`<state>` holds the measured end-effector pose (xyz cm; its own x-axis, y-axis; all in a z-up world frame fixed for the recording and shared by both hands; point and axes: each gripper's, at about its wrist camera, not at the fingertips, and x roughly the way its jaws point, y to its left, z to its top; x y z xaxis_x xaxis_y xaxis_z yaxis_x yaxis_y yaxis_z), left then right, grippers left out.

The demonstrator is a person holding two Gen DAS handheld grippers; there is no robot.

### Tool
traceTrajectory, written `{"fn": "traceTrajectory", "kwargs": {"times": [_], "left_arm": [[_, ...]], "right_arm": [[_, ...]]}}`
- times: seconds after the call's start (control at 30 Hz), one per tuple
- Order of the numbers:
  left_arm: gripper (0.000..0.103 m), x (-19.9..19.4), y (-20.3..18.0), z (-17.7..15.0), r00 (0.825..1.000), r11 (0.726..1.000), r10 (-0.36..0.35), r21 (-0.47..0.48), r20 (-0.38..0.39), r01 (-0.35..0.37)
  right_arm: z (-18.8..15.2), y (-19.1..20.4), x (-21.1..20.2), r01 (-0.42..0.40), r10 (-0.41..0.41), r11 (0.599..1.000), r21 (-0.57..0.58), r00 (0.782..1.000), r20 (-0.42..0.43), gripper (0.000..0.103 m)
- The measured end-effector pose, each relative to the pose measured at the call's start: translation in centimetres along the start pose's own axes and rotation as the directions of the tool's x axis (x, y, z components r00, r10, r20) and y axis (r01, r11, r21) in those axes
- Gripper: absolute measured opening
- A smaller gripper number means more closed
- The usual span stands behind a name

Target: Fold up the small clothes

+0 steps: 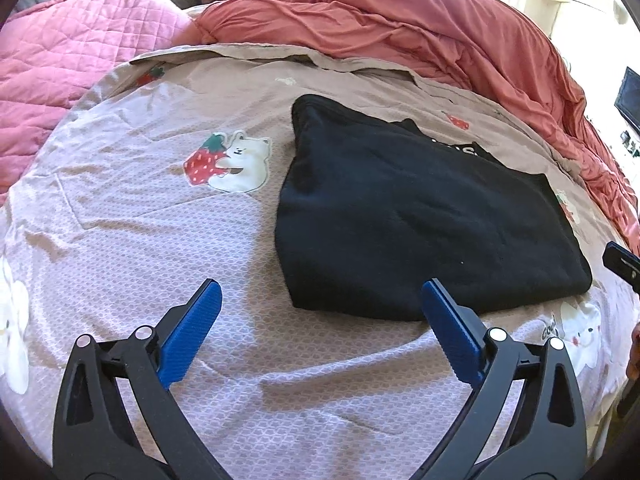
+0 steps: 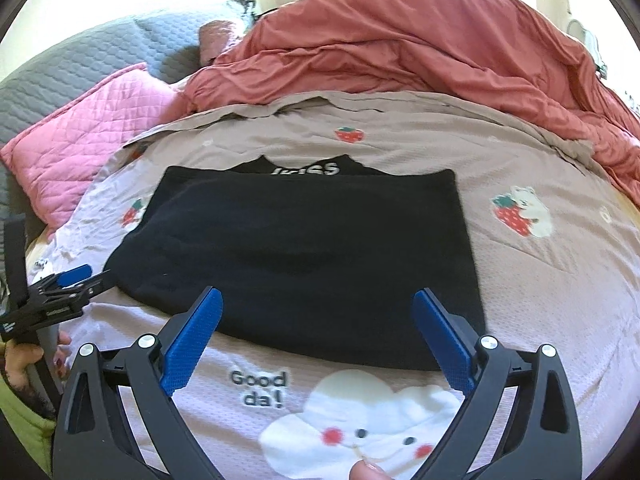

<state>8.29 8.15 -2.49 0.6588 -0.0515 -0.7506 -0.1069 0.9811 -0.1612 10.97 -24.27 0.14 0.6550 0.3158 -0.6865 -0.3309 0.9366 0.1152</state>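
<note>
A black garment (image 1: 420, 216) lies folded into a flat rectangle on the bed; white lettering shows at its far edge (image 2: 306, 169). It also shows in the right wrist view (image 2: 304, 252). My left gripper (image 1: 320, 292) is open and empty, held just above the sheet at the garment's near left corner. My right gripper (image 2: 318, 300) is open and empty, its blue fingertips (image 2: 210, 304) over the garment's near edge. The left gripper also shows at the left edge of the right wrist view (image 2: 76, 276).
The bed sheet (image 1: 160, 240) is mauve with bear and strawberry prints. A crumpled red duvet (image 1: 400, 20) lies along the far side. A pink quilted pillow (image 1: 60, 60) and grey headboard (image 2: 80, 60) are at the far left.
</note>
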Motion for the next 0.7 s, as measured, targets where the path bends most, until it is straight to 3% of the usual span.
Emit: {"fn": "traceTrajectory", "kwargs": {"times": [0.7], "left_arm": [[0.093,-0.3,2.9,0.9,0.999,0.997,0.044,-0.066,0.021,-0.042]], "right_arm": [[0.4,9.5,4.6,-0.103,0.094,0.98,-0.171,0.994,-0.063,0.096]]}}
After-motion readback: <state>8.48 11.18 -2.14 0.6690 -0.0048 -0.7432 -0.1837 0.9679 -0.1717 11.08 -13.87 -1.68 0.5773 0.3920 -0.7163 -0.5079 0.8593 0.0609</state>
